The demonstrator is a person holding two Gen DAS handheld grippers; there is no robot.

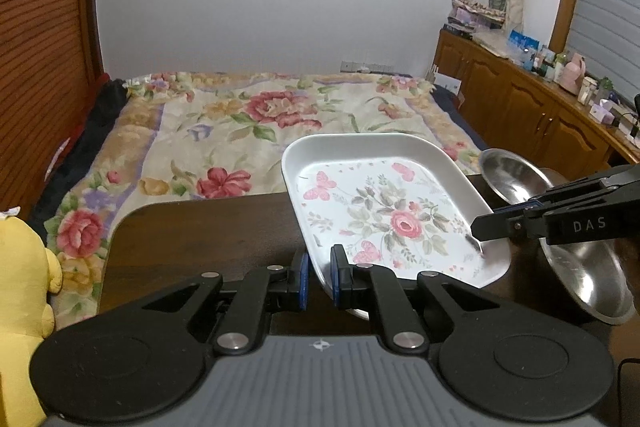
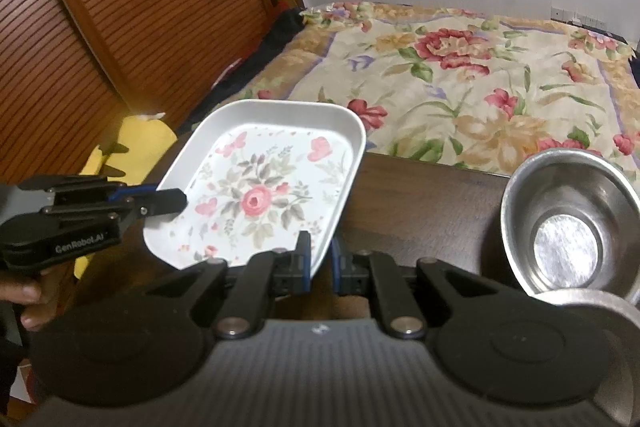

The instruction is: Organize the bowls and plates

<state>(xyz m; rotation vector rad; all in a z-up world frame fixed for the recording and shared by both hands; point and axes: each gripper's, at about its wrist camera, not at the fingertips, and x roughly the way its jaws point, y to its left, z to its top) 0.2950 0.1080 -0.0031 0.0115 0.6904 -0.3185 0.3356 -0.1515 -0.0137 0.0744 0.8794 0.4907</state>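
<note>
A white rectangular plate (image 1: 380,195) with a rose and butterfly print hangs tilted over the dark wooden table (image 1: 200,235), held from two sides. My left gripper (image 1: 320,267) is shut on its near rim. My right gripper (image 1: 480,231) comes in from the right and pinches the plate's right corner. In the right wrist view the plate (image 2: 260,163) sits between the right gripper (image 2: 322,255), shut on its near edge, and the left gripper (image 2: 182,201), shut on its left corner. A steel bowl (image 2: 568,219) stands on the table (image 2: 420,207) to the right. A second steel rim (image 2: 592,301) shows below it.
Two steel bowls (image 1: 516,179) (image 1: 584,275) lie partly behind the right gripper. A bed with a floral blanket (image 1: 260,123) is beyond the table. A yellow plush toy (image 1: 20,307) sits at the left, a wooden cabinet (image 1: 520,107) with small items at the right. A hand (image 2: 24,303) holds the left gripper.
</note>
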